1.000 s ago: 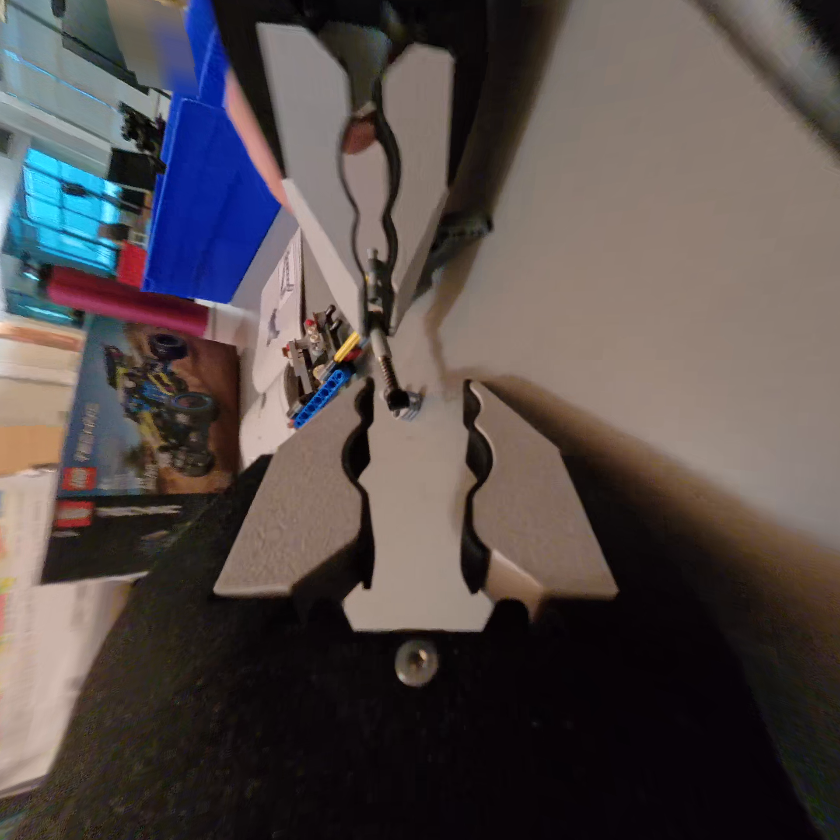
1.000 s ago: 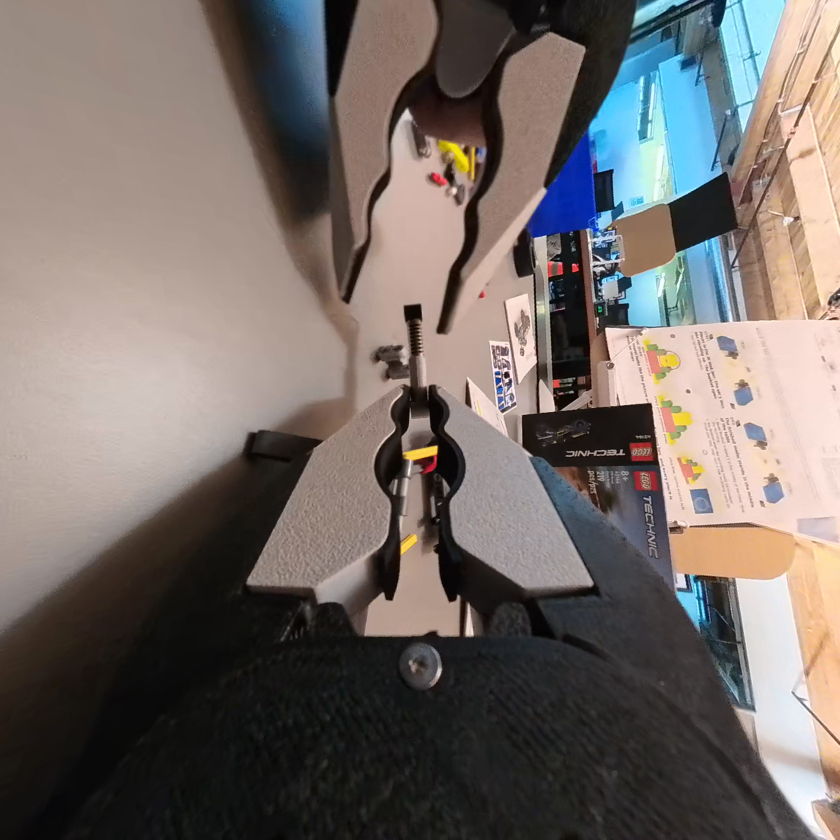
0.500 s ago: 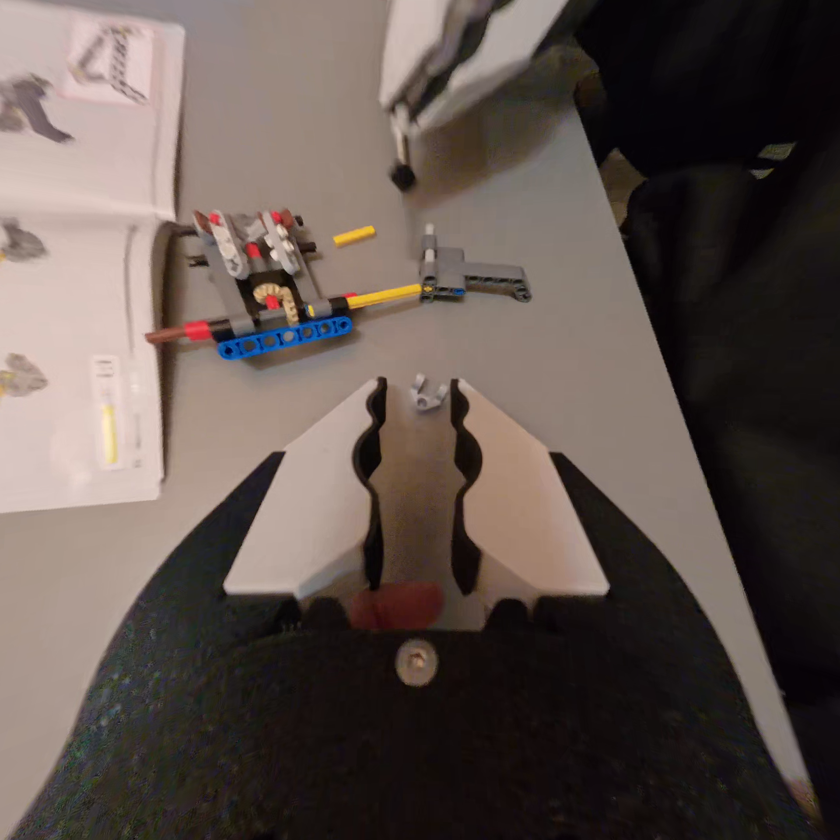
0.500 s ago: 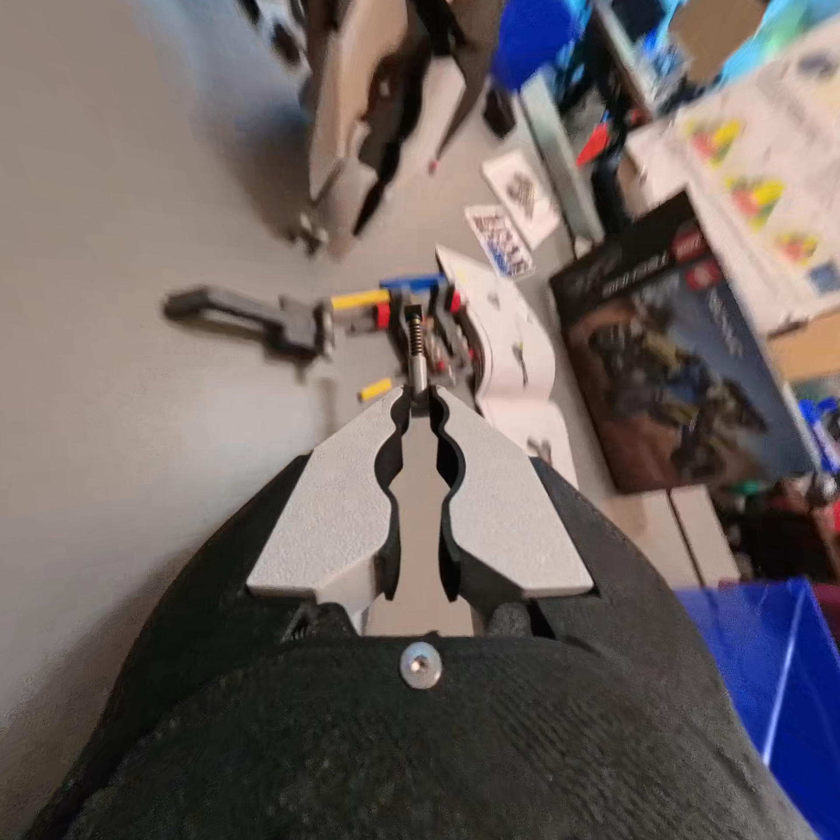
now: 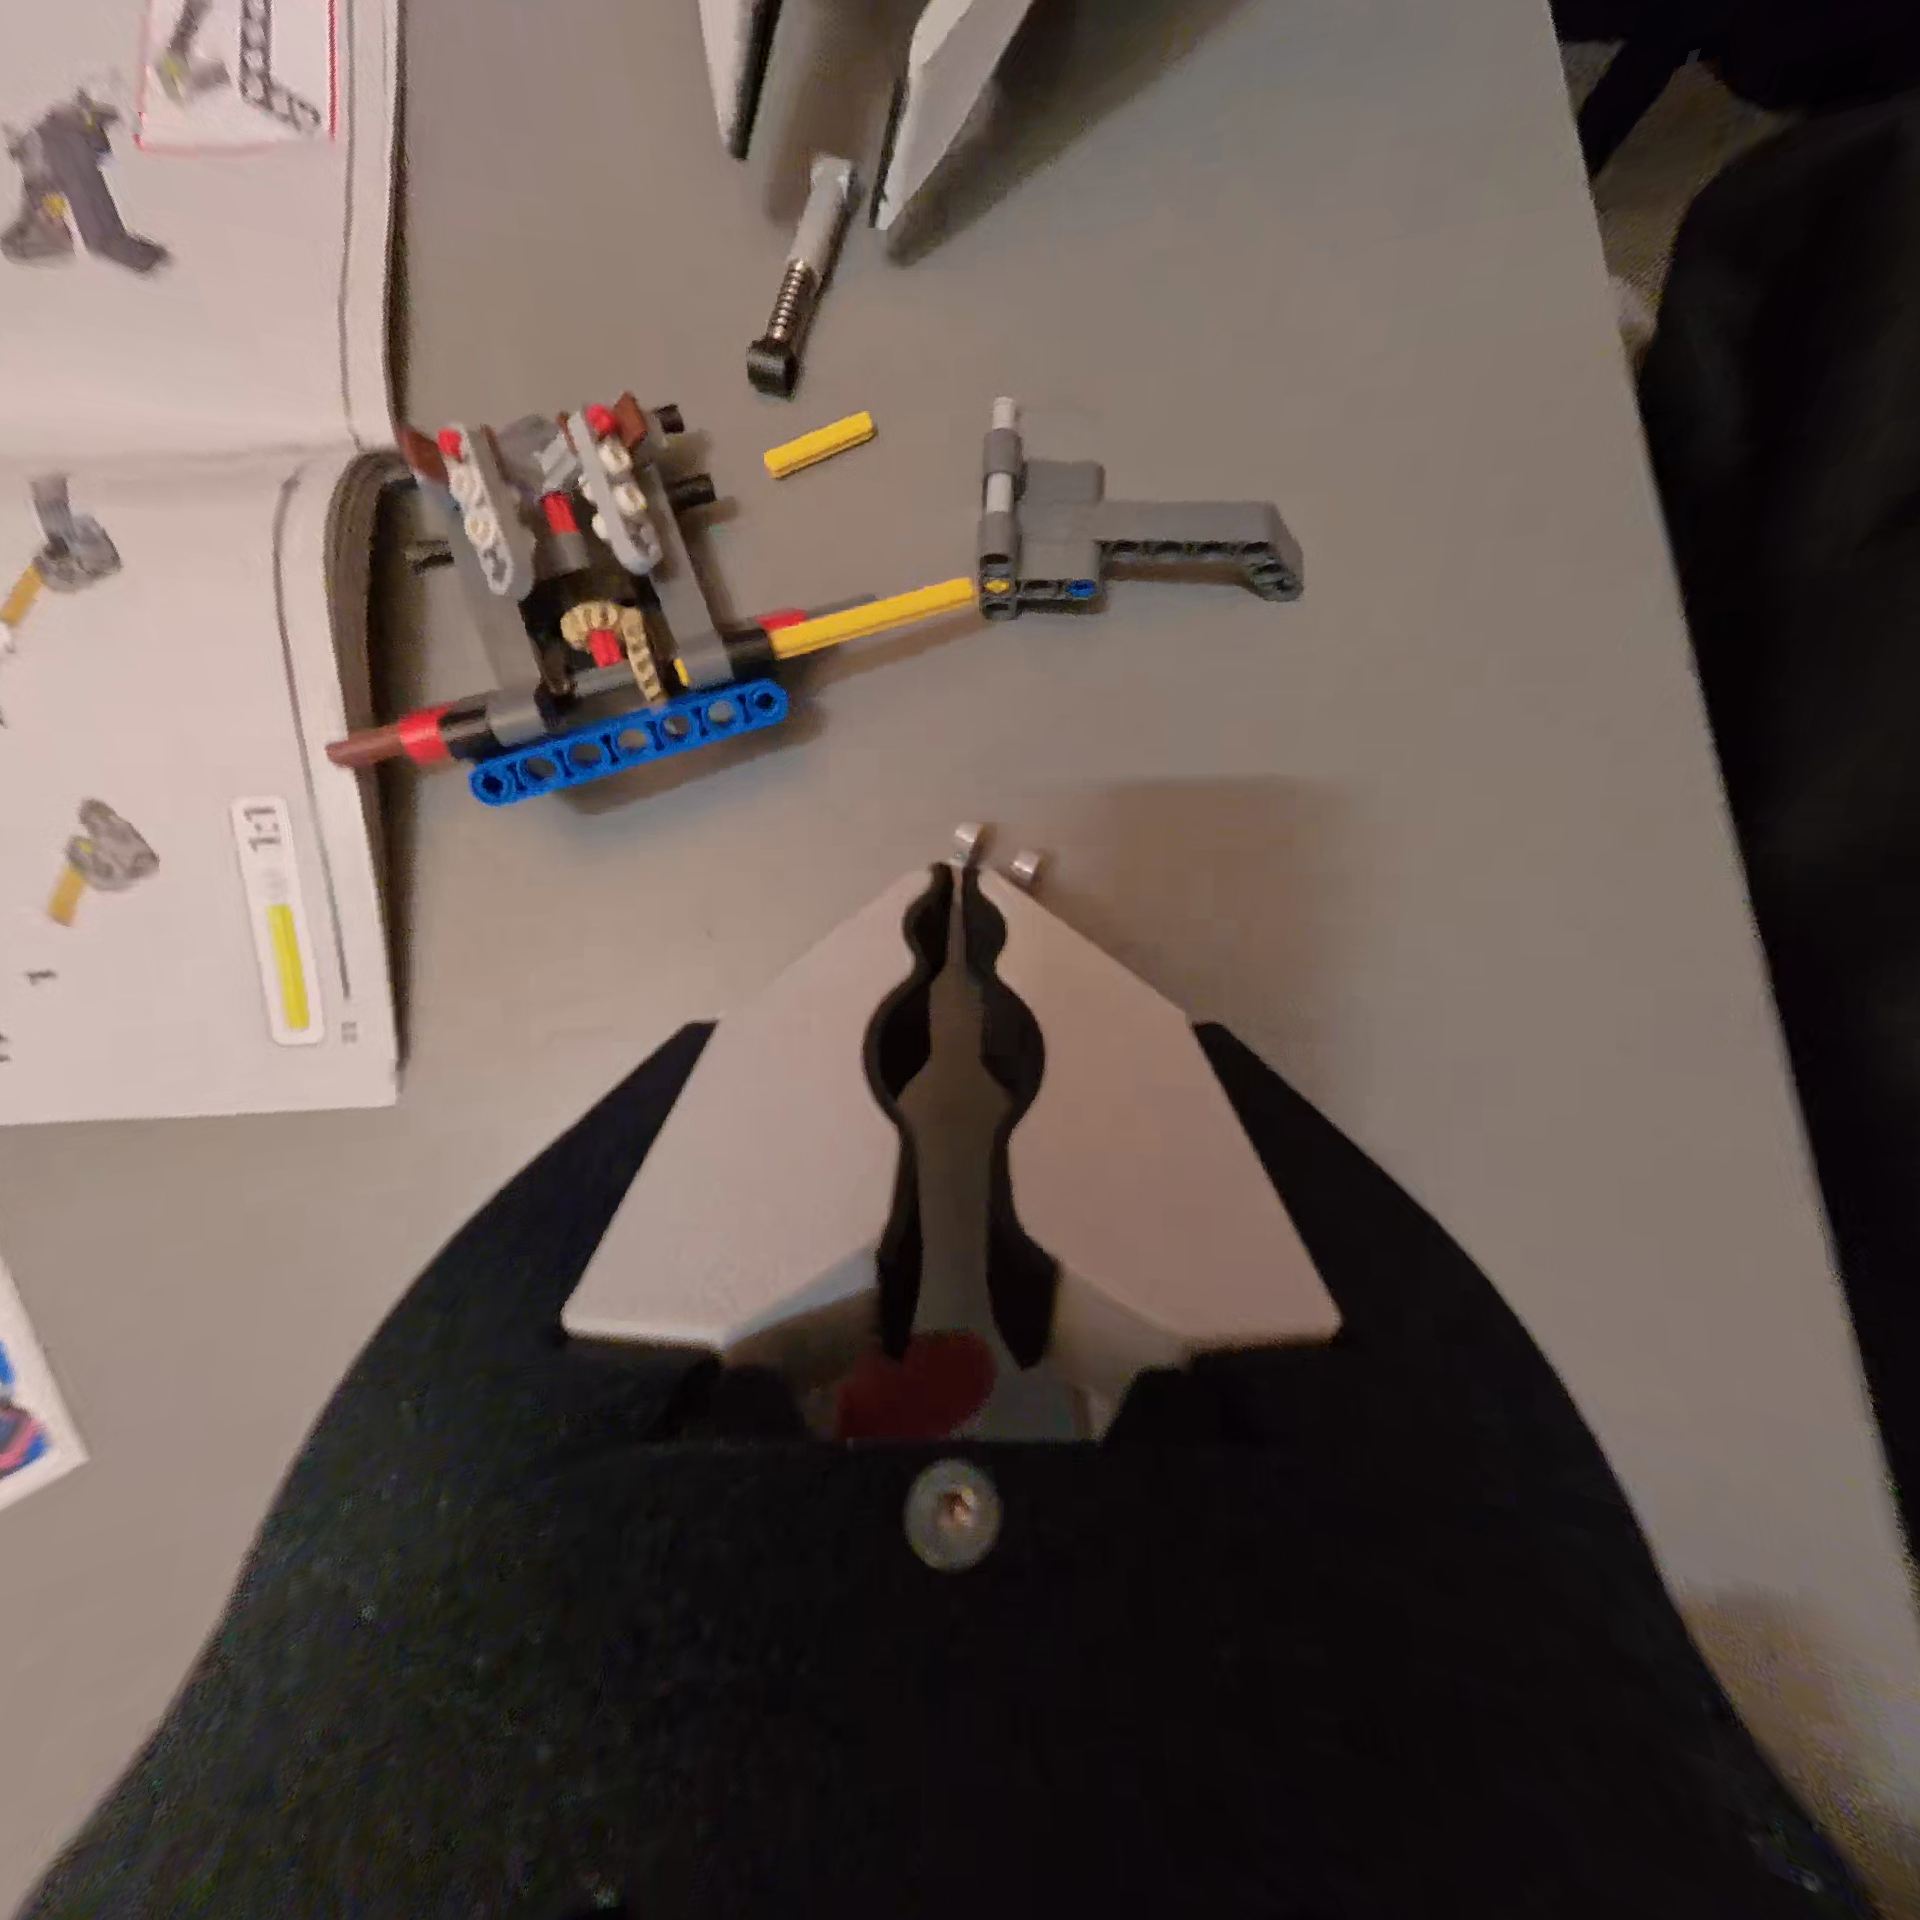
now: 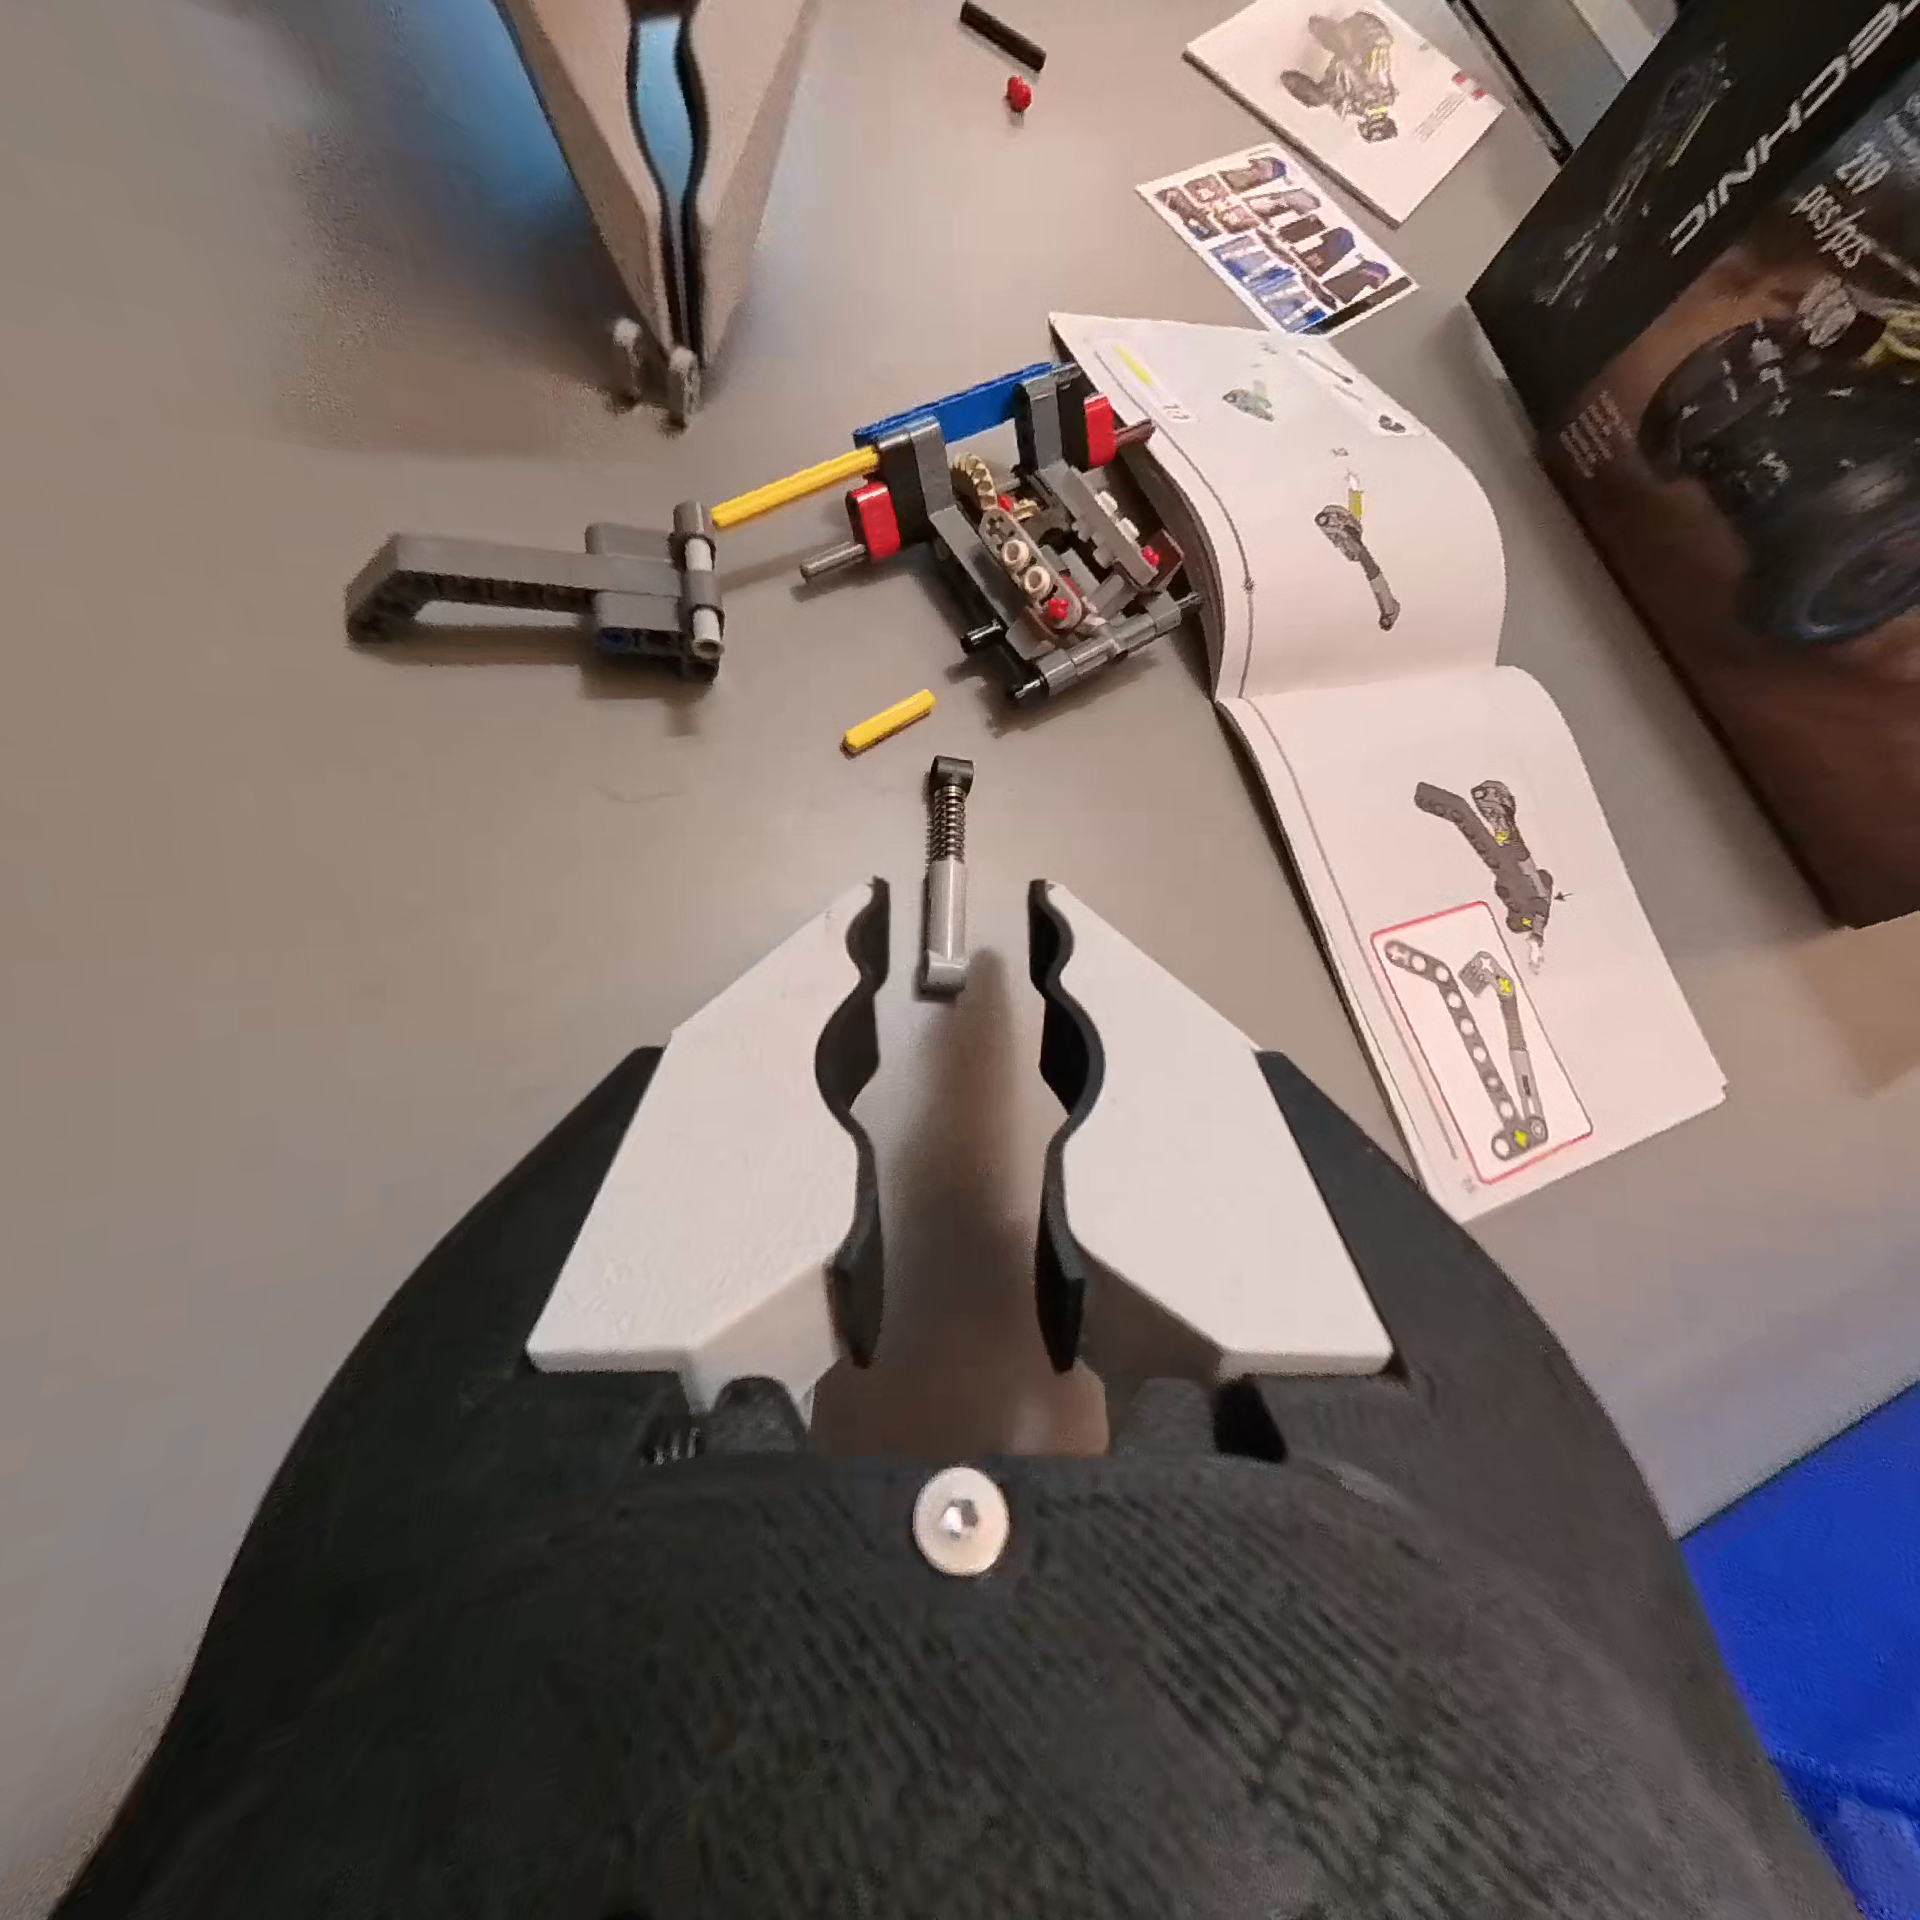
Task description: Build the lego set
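Note:
My left gripper (image 5: 961, 871) is shut on a small grey connector (image 5: 994, 847) at the table surface; its two stubs stick out past the tips. It also shows in the right wrist view (image 6: 655, 358). My right gripper (image 6: 956, 896) is open. A grey shock absorber with a spring (image 6: 948, 873) lies on the table between its fingertips, also seen from the left (image 5: 805, 275). The partly built assembly with a blue beam and a long yellow axle (image 5: 603, 613) lies beside a grey L-shaped beam part (image 5: 1132, 540). A short yellow axle (image 5: 819, 445) lies loose.
The open instruction booklet (image 6: 1351, 623) lies against the assembly. The set box (image 6: 1766, 416) stands to the right, a blue bin (image 6: 1818, 1662) nearer. A sticker sheet (image 6: 1273, 244), a leaflet (image 6: 1351, 99), a red pin (image 6: 1020, 94) and a black axle (image 6: 1000, 31) lie beyond. The table edge (image 5: 1621, 312) runs on the right.
Both grippers swung from facing each other down toward the table. My right gripper opened and let go of the shock absorber. My left gripper shut on the small grey connector.

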`<state>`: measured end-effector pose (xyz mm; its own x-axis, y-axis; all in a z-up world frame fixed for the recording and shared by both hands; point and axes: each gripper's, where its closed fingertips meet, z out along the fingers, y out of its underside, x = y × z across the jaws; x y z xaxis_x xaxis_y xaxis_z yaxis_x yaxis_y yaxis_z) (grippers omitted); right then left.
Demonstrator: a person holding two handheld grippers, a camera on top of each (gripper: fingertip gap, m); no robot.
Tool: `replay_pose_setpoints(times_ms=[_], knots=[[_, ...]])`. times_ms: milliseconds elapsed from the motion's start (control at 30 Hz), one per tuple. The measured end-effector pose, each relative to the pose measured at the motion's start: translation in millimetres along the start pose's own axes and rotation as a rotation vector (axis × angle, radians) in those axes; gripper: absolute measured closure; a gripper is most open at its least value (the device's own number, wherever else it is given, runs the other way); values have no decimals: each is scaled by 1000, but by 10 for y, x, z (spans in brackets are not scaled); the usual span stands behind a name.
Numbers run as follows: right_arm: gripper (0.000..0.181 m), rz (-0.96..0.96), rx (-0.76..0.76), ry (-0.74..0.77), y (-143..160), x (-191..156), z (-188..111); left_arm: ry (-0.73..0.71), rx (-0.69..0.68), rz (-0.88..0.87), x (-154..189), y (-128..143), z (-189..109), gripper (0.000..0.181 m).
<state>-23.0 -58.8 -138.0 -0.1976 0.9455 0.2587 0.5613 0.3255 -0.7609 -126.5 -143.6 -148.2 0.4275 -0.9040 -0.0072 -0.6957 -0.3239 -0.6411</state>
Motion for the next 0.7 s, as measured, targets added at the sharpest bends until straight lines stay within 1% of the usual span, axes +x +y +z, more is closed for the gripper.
replay_pose_setpoints(times_ms=[33, 100, 167, 233, 333, 367, 433, 500, 567, 667, 700], knots=[[155, 12, 2, 8, -15, 6, -36, -33, 3, 54, 7, -4, 1, 181], [155, 45, 6, 52, -84, 48, -128, -123, -2, 166, -3, -6, -4, 181], [157, 101, 54, 69, -272, 18, -177, -218, 1, 266, -3, -10, -11, 181], [162, 155, 106, 31, -504, -133, -118, -322, 13, 368, -2, -18, -23, 181], [161, 188, 102, -20, -757, -374, 103, -505, -11, 584, 3, -16, -52, 181], [159, 174, 104, -38, -848, -459, 182, -557, -27, 649, 11, -16, -62, 181], [159, 105, 94, -55, -979, -605, 345, -628, -53, 723, 34, -18, -71, 181], [157, 12, 26, -21, -948, -648, 525, -666, -75, 783, 80, -24, -75, 181], [157, -65, -22, -4, -907, -696, 644, -712, -101, 843, 111, -22, -81, 181], [164, -137, -16, -3, -971, -796, 722, -759, -121, 896, 150, -3, -93, 181], [164, -137, -10, -4, -999, -816, 741, -747, -130, 893, 167, 28, -78, 181]])
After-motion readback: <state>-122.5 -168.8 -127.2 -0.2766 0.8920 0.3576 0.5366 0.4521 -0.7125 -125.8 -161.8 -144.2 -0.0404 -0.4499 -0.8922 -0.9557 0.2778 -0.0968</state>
